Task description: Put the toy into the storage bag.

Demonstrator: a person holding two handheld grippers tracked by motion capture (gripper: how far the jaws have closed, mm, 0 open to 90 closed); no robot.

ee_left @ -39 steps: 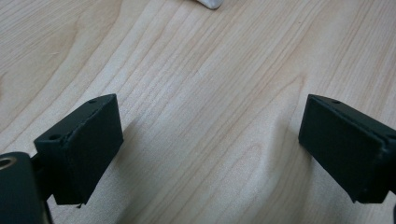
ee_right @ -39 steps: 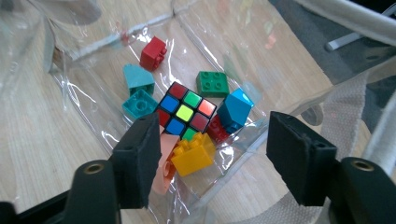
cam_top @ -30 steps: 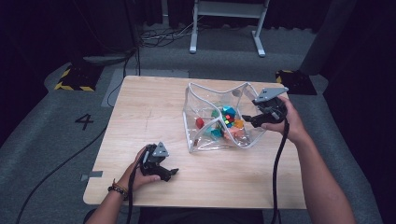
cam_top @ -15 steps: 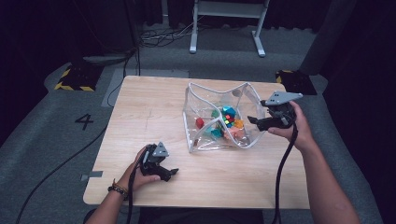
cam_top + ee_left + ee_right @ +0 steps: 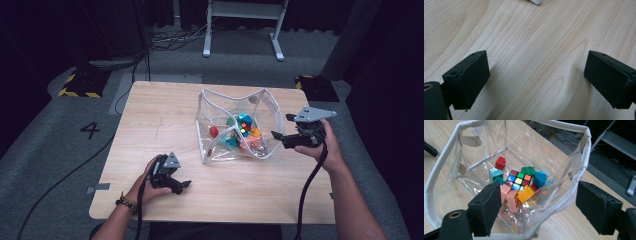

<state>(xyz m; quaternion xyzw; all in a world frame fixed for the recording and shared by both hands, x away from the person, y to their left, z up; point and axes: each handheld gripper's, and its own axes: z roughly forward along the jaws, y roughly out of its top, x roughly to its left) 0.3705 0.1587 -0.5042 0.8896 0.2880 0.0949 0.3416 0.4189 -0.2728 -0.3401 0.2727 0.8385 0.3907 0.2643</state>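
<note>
in the high view a clear plastic bag [image 5: 239, 125] with a white fabric rim stood open near the middle of the pale wooden worktop [image 5: 150, 115], toys heaped on its floor. the right gripper [image 5: 281, 126] sat at the bag's 3 o'clock side, its jaws having just opened with nothing between them. the left gripper [image 5: 184, 186] rested at 7 o'clock, well apart, likely parked.

in the left gripper view the matte black jaws stood wide over bare wood grain.

in the right gripper view the jaws gaped astride the limp rim [image 5: 584, 150], not pressing it; inside lay a puzzle cube [image 5: 518, 180] among blocky plastic bricks [image 5: 500, 162].
</note>
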